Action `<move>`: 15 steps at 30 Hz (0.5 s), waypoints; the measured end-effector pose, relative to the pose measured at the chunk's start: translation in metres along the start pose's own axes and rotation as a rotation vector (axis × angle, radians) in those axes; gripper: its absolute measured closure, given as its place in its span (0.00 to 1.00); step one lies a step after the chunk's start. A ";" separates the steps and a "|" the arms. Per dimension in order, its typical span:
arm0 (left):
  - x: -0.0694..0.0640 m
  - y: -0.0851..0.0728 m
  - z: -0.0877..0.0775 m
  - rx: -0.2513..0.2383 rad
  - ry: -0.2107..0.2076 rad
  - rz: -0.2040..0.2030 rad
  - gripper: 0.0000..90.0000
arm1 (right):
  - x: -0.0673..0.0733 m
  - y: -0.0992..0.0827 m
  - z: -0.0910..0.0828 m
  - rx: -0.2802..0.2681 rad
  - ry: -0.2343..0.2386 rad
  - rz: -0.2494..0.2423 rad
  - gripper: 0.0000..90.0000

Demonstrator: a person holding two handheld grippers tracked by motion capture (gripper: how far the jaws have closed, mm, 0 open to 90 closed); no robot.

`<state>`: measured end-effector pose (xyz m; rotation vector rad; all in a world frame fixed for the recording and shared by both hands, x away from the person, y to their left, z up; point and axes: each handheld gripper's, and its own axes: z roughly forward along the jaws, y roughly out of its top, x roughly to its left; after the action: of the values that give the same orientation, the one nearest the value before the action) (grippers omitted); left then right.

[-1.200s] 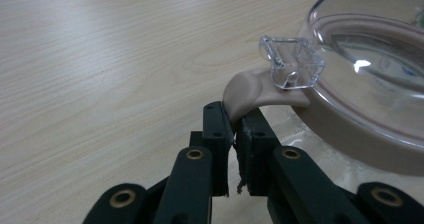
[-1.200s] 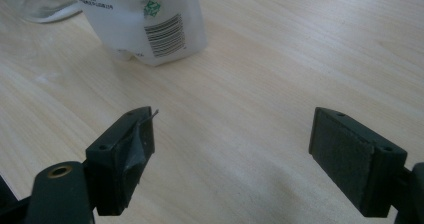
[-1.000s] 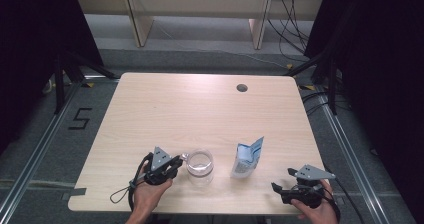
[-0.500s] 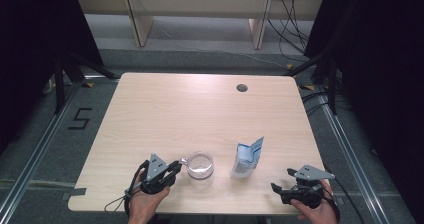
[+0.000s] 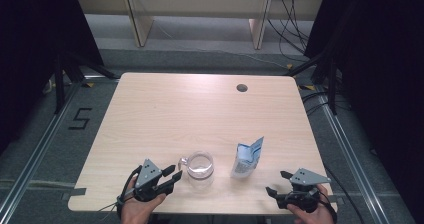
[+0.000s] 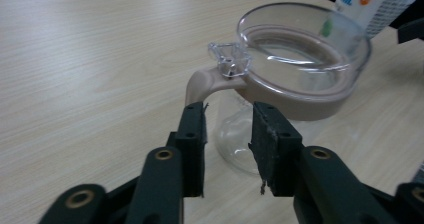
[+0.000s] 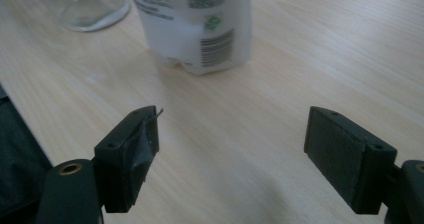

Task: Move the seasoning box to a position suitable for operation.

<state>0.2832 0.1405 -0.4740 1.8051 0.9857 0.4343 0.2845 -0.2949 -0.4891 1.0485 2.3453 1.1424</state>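
A clear glass jug with a tan collar and handle stands near the table's front edge. Just left of it, my left gripper points at the handle. Its jaws have just been opening and now stand apart a little short of the handle, with nothing pressed between them. A white and blue carton stands upright to the right of the jug. My right gripper rests at the front right, open wide and holding nothing, with the carton a short way ahead of it.
The wooden table has a round cable hole at the back right. Beyond the table's far edge, shelf legs and cables lie on the floor. A "5" mark is on the floor at the left.
My left gripper has opened and drawn back a little from the jug's handle toward the front edge. The right gripper, jug and carton stay put.
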 end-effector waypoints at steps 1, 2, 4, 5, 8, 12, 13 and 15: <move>0.001 0.000 -0.002 -0.005 -0.010 -0.009 0.67 | 0.002 0.001 0.000 -0.002 0.016 -0.016 0.26; 0.002 0.000 -0.005 -0.008 -0.021 -0.035 0.63 | 0.005 0.001 0.000 -0.006 0.019 -0.018 0.27; 0.002 -0.001 -0.006 -0.009 -0.018 -0.060 0.60 | 0.008 0.002 0.000 -0.015 0.028 -0.029 0.28; 0.005 0.000 -0.006 -0.011 -0.024 -0.041 0.59 | 0.011 0.003 -0.001 -0.018 0.022 -0.021 0.28; 0.008 0.000 -0.007 -0.011 -0.034 -0.077 0.52 | 0.016 0.003 -0.001 -0.003 0.040 0.006 0.29; 0.012 0.002 -0.007 -0.022 -0.040 -0.122 0.47 | 0.021 0.006 0.003 -0.035 0.062 -0.055 0.32; 0.014 0.003 -0.008 -0.009 -0.037 -0.109 0.46 | 0.023 0.007 0.003 -0.034 0.068 -0.052 0.33; 0.015 0.003 -0.007 -0.010 -0.038 -0.120 0.45 | 0.025 0.008 0.003 -0.032 0.075 -0.059 0.34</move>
<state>0.2889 0.1555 -0.4701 1.7285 1.0577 0.3290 0.2727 -0.2716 -0.4845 0.9347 2.3903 1.2129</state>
